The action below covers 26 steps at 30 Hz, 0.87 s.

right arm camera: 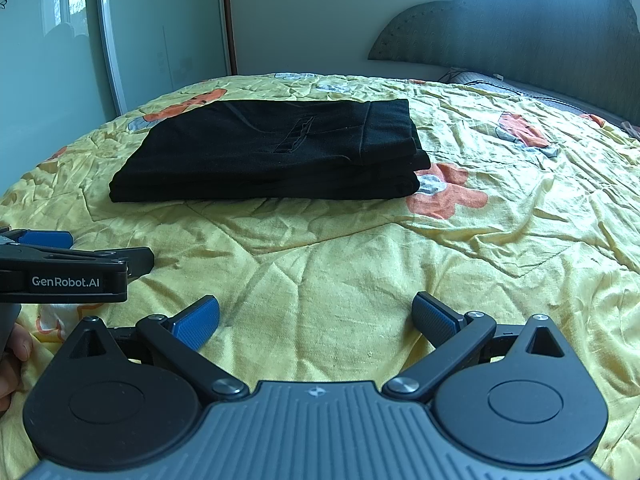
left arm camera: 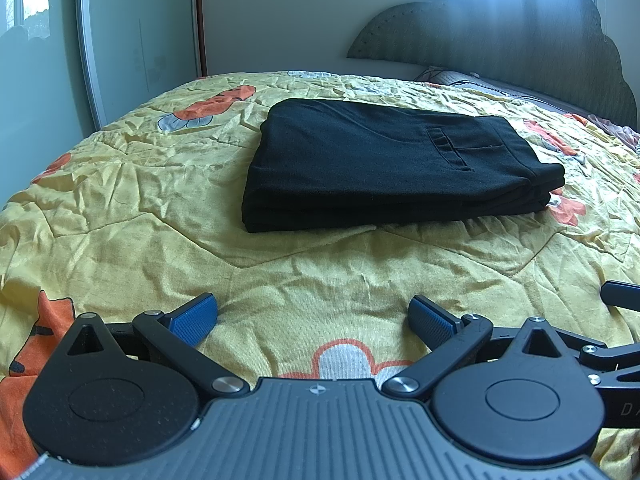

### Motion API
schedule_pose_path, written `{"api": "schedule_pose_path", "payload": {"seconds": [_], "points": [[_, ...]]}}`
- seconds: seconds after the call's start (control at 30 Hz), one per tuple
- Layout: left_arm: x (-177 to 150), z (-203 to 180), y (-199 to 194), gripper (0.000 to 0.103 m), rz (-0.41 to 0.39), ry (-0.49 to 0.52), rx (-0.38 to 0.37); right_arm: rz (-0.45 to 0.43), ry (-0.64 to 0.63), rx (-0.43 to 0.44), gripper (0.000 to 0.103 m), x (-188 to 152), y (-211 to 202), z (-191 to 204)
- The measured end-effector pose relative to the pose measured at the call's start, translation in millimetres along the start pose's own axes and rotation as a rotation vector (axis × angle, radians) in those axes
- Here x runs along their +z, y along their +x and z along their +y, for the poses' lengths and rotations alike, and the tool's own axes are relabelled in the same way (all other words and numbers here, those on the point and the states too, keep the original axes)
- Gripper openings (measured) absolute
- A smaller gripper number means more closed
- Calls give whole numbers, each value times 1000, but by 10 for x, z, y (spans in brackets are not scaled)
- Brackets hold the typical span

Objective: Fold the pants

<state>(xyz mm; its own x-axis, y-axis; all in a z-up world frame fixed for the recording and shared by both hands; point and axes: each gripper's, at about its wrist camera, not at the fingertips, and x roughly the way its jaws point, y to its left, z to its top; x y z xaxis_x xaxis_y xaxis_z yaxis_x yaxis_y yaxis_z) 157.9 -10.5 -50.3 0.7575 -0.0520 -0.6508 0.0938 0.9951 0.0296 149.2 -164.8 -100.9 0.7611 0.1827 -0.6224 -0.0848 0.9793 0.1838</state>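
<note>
Black pants (left arm camera: 384, 164) lie folded in a neat rectangular stack on the yellow flowered bedspread (left arm camera: 280, 264), back pocket up. They also show in the right wrist view (right arm camera: 272, 152), left of centre. My left gripper (left arm camera: 314, 316) is open and empty, low over the bedspread, well short of the pants. My right gripper (right arm camera: 316, 318) is open and empty too, also short of the pants. The left gripper's body shows at the left edge of the right wrist view (right arm camera: 68, 276). Part of the right gripper shows at the right edge of the left wrist view (left arm camera: 622, 296).
A green padded headboard (left arm camera: 520, 36) stands at the back right with a pillow (left arm camera: 460, 78) below it. Sliding wardrobe doors (right arm camera: 160, 32) line the left side of the bed. The bedspread (right arm camera: 440, 260) stretches wrinkled around the pants.
</note>
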Motion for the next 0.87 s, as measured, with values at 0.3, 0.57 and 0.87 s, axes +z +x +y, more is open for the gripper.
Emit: {"api": "schedule_pose_path", "payload": {"seconds": [0.3, 0.57, 0.87], "points": [[-2, 2, 0, 103, 0, 0, 0, -6, 18, 10, 103, 7, -12, -10], [0, -2, -2, 103, 0, -1, 0, -13, 37, 20, 103, 6, -15, -31], [-2, 8, -10, 103, -2, -4, -11, -4, 14, 1, 103, 1, -8, 1]]}}
